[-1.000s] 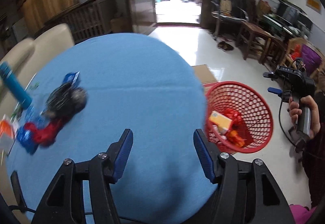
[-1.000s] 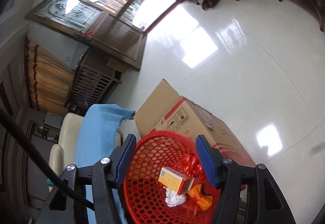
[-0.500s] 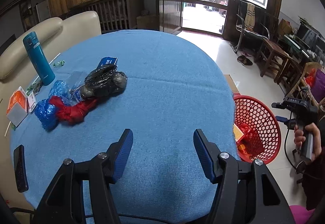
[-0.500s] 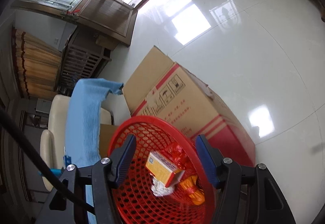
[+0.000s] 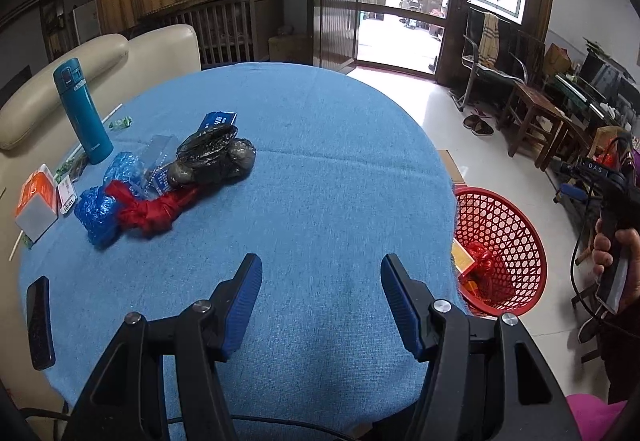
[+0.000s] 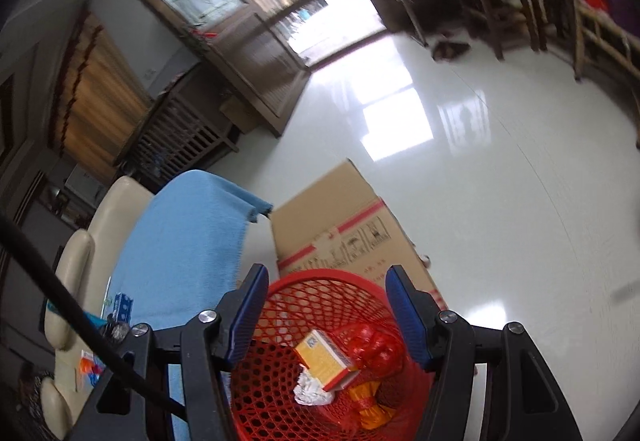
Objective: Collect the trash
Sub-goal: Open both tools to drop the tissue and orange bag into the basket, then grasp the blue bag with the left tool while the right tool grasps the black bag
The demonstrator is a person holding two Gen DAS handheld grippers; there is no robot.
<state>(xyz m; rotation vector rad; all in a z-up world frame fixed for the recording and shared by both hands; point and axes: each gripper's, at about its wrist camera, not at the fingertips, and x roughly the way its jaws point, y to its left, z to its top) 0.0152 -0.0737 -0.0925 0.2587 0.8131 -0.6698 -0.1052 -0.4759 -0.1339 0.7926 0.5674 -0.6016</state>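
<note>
While you swung the left gripper (image 5: 321, 295) back from the basket side over the last second, its view settled square on the blue-clothed table (image 5: 320, 145), and the trash pile shifted from the left edge toward the centre-left of the frame. Both claws were released and held nothing, then as now, so no item was in transit and the next pickup, by my judgement, had yet to begin.

Reading the left wrist view from left to right, you had the orange carton (image 5: 35, 203), the teal flask (image 5: 83, 111), the blue bags (image 5: 98, 213), the red bag (image 5: 150, 210) and the black bag (image 5: 214, 159) lying well ahead of the fingertips; the red basket (image 5: 504, 229) stood on the floor at right.

Only the right wrist view showed the basket's contents: with the right gripper (image 6: 323, 311) above it, you saw a yellow box (image 6: 322, 359), crumpled paper (image 6: 310, 393) and a red wrapper (image 6: 374, 347) already collected.
</note>
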